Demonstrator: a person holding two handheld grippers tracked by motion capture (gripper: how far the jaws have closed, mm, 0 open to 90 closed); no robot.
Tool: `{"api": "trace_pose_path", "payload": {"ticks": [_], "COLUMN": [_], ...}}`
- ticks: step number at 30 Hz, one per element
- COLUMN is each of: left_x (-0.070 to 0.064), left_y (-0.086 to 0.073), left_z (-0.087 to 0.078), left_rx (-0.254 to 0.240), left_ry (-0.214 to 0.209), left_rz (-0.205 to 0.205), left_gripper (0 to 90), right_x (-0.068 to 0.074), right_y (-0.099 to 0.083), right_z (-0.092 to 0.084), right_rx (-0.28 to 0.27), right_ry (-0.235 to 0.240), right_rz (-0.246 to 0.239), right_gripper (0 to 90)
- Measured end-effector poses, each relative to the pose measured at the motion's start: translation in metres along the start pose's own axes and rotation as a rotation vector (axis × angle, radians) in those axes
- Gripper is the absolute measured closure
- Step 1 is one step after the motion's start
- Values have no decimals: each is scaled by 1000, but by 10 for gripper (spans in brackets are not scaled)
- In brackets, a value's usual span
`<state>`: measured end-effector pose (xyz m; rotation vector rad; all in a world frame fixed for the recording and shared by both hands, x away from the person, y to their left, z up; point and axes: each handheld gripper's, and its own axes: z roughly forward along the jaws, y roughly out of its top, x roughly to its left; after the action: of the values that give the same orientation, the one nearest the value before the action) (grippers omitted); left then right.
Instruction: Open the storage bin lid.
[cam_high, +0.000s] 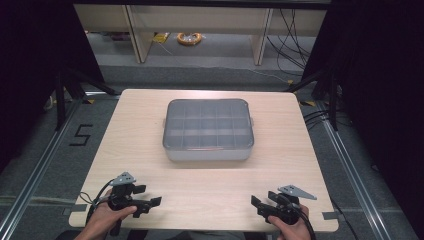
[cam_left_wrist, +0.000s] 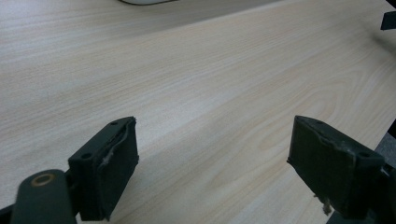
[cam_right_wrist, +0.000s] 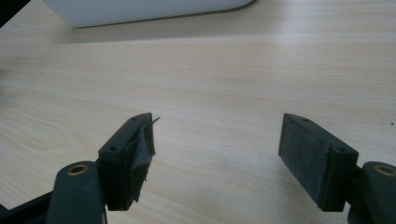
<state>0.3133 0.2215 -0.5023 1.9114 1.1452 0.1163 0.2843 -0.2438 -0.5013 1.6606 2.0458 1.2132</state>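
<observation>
Compartment box sits at the middle of the pale wood surface, lid on; through the translucent grey lid a grid of dividers reads, but whatever the cells hold is too dim to make out. Left hand-held gripper rests at the near left edge of the surface, jaws spread wide with bare wood between them; right hand-held gripper rests at the near right edge, likewise spread and holding nothing. Both are well apart from the box. In the left gripper view only a sliver of the box's white base shows, cut by the top edge; its pad is frayed at the rim. In the right gripper view the box's white wall is cut off above (no lid visible there), and the inner pad looks torn and peeling. The person's hands are cropped at the bottom edge of the high view.
</observation>
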Motion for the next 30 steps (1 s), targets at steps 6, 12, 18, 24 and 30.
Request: {"api": "trace_pose_path", "payload": {"ticks": [6,12,18,24,30], "left_x": [2,3,6,9,11], "left_y": [1,1,3,7,15], "left_z": [0,-2,-3,-3,0], "left_rx": [-6,-15,-28,-51,-70], "left_ry": [-1,4,7,-1,-5], "left_rz": [-8,-20,-28,-56,-70], "left_gripper": [152,152,152,156,161], "right_x": [2,-5,-5,-10,-12], "right_y": [0,0,2,5,12], "right_z": [1,1,1,2,8], "right_rx": [-5,-27,-41,-67,-99], "right_ry": [16,20,15,25,52], "right_rz": [63,35,73,93,94], "right_gripper": [277,277,277,277,263]}}
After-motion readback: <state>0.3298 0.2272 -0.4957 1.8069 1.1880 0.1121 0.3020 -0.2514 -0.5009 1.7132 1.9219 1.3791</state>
